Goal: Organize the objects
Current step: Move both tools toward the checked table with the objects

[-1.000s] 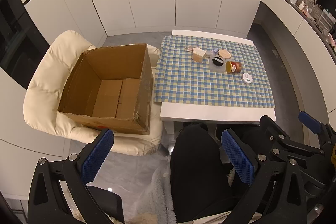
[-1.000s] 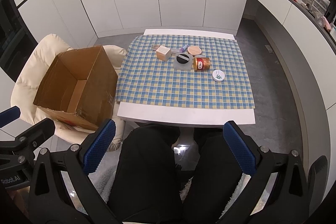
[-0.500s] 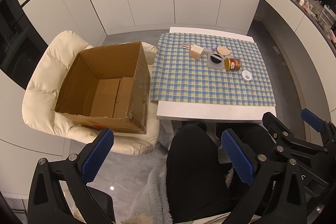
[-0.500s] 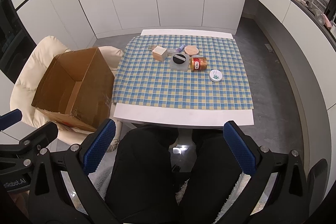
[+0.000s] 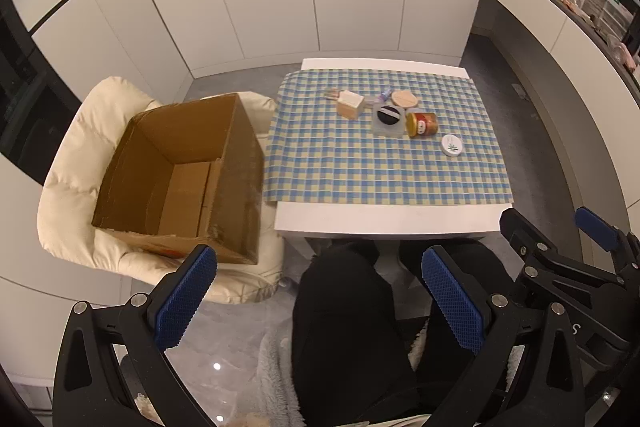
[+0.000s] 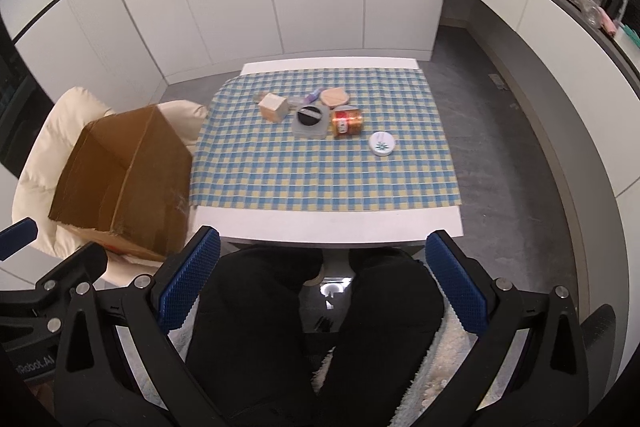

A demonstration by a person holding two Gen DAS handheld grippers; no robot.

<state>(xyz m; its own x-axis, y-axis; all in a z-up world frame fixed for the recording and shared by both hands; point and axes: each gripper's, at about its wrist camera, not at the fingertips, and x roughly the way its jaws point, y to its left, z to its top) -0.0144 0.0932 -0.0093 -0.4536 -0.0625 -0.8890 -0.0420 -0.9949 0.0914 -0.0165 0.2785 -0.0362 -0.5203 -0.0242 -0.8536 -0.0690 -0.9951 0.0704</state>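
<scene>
The left claw [image 5: 319, 291] has its two blue-padded fingers [image 5: 186, 297] wide apart and holds nothing; it hangs above the lap of a seated person in black trousers [image 5: 344, 323]. The right claw [image 6: 322, 283] is also spread apart and empty, above the same lap, and it shows at the right edge of the left wrist view, close beside the left claw. Ahead of both claws stands a white bench [image 5: 384, 217] covered with a blue and yellow checked cloth [image 5: 360, 163]. The things to organize lie together on the far part of this cloth, well apart from both claws: a small wooden block [image 5: 350, 104] on the left, then a grey square container with a black round lid [image 5: 387, 120], and just beside it on the right a jar with a yellow cap [image 5: 421, 123] lying on its side. Behind these are a round beige pad [image 5: 405, 99] and a small purple item [image 5: 386, 93], too small to tell what it is. A flat white round tin with a green leaf print [image 5: 452, 145] lies a little to the right, nearer to the claws. Ahead and to the left of the left claw, an open cardboard box [image 5: 180, 171] rests on a cream cushioned chair [image 5: 76, 163], just beside the left edge of the bench.
</scene>
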